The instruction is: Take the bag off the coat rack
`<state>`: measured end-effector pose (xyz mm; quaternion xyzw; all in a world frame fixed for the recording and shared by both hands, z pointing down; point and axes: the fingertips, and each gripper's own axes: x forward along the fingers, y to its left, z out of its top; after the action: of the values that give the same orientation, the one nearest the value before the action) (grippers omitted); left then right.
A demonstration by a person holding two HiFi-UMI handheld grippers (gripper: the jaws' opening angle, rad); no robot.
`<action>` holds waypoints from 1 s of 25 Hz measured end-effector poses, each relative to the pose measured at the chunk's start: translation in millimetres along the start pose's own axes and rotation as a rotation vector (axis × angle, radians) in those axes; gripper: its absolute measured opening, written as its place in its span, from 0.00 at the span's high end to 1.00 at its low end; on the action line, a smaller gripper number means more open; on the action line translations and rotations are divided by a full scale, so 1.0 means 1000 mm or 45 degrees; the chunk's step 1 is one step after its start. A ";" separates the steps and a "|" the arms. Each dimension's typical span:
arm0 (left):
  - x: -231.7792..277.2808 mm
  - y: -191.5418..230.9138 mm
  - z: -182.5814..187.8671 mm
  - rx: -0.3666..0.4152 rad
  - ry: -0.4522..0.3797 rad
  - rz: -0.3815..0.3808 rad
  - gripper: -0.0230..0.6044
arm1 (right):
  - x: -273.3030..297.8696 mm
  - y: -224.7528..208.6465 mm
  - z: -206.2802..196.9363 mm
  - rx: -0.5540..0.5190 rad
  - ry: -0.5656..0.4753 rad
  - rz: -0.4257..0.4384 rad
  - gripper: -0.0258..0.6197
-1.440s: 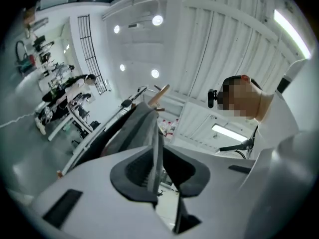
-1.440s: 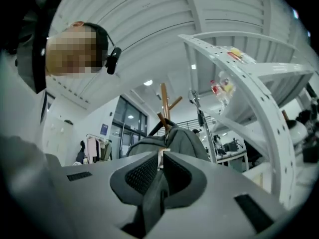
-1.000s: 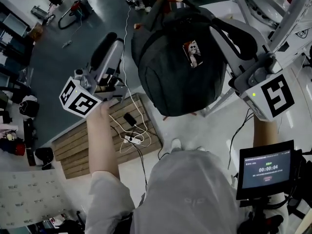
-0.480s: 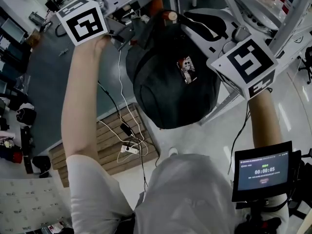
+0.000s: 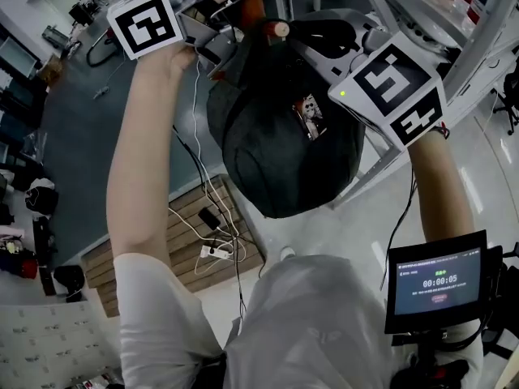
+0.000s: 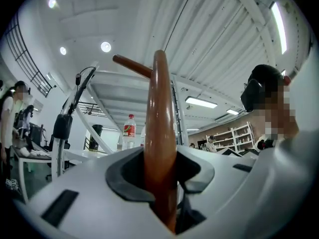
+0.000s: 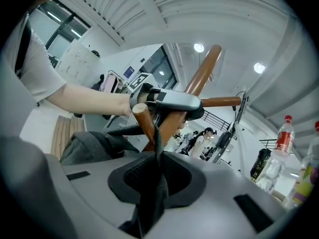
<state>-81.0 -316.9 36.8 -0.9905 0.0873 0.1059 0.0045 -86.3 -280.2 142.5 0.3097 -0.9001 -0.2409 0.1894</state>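
A black backpack (image 5: 284, 136) hangs from a brown wooden coat rack, whose peg tip (image 5: 280, 29) shows above it. My left gripper (image 5: 231, 23) reaches in from the upper left. In the left gripper view the rack's pole (image 6: 159, 133) fills the gap of the left gripper (image 6: 160, 183), whose jaws are closing and touch it on both sides. My right gripper (image 5: 320, 51) comes in from the right. In the right gripper view the right gripper (image 7: 155, 178) is shut on the bag's black strap (image 7: 154, 193), which runs up to a peg (image 7: 143, 121).
A wooden pallet (image 5: 162, 250) with cables and a power strip (image 5: 219, 251) lies on the floor below. A small screen (image 5: 436, 282) sits at the lower right. Bottles (image 7: 281, 138) stand on a white table. A white frame (image 5: 486, 23) rises at the right. People stand in the background.
Both grippers have risen from beside the bag to the top of the rack. The left one swung up from low left to the pole. The right one moved in onto the strap.
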 end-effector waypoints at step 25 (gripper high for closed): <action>0.008 0.000 -0.005 -0.062 -0.052 -0.026 0.76 | 0.012 -0.018 -0.002 0.300 -0.025 -0.123 0.88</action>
<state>-72.4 -318.9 40.1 -0.9888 0.0745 0.1283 -0.0168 -86.2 -301.2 136.1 0.3704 -0.9080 -0.1454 0.1312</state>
